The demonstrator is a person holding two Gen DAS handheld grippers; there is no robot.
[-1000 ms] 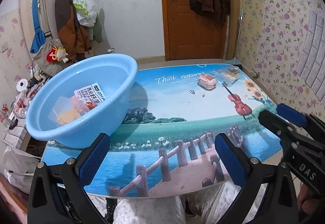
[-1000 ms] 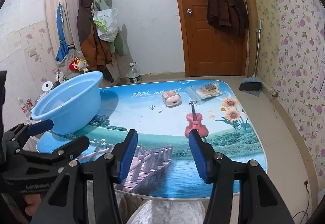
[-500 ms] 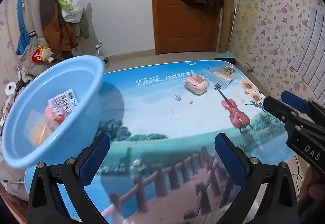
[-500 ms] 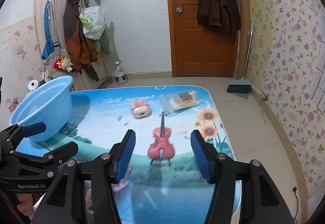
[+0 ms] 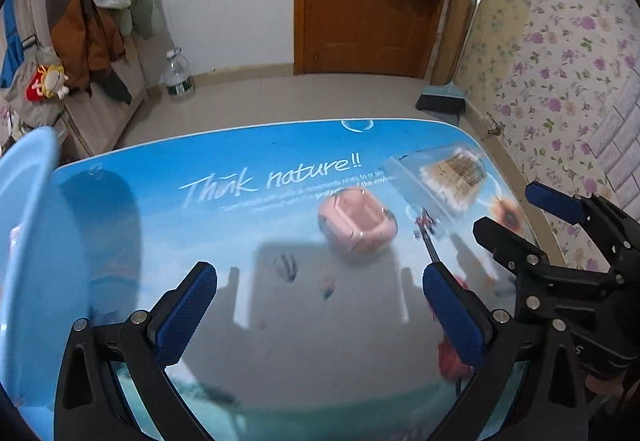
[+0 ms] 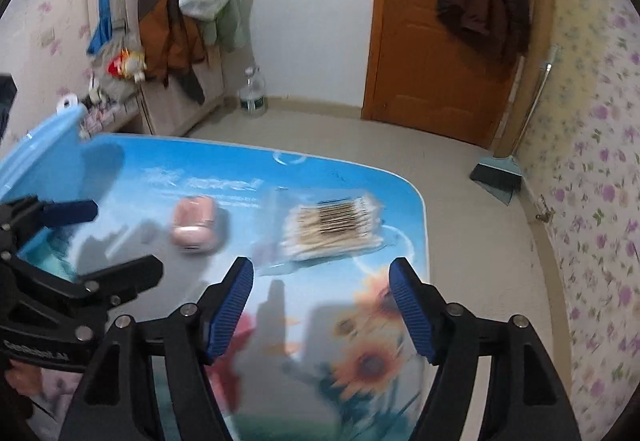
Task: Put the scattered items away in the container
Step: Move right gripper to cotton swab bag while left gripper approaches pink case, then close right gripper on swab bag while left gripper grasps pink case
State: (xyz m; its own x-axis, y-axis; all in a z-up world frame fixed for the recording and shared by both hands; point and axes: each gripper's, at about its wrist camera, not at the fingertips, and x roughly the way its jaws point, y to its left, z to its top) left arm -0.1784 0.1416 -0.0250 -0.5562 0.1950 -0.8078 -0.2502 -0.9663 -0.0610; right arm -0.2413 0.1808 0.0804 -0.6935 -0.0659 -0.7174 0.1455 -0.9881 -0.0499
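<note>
Two loose items lie on the bench point(image 5: 168, 177): one pink case point(image 5: 357, 226) and one clear packet of cotton swabs point(image 6: 334, 227), side by side near the far right corner, apart from each other; one light blue basin point(image 5: 24, 241) stands at the left edge, cut off by the frame in both views, its contents not readable; the case and packet are smeared by motion blur, and the bench's gloss carries grey reflections; two grippers are in view, each with two blue-padded fingers; the left gripper point(image 5: 320, 305) hovers above the bench with the case ahead of it, jaws spread wide and holding nothing; the right gripper point(image 6: 322, 305) hovers facing the swab packet, jaws likewise wide apart and bare.
</note>
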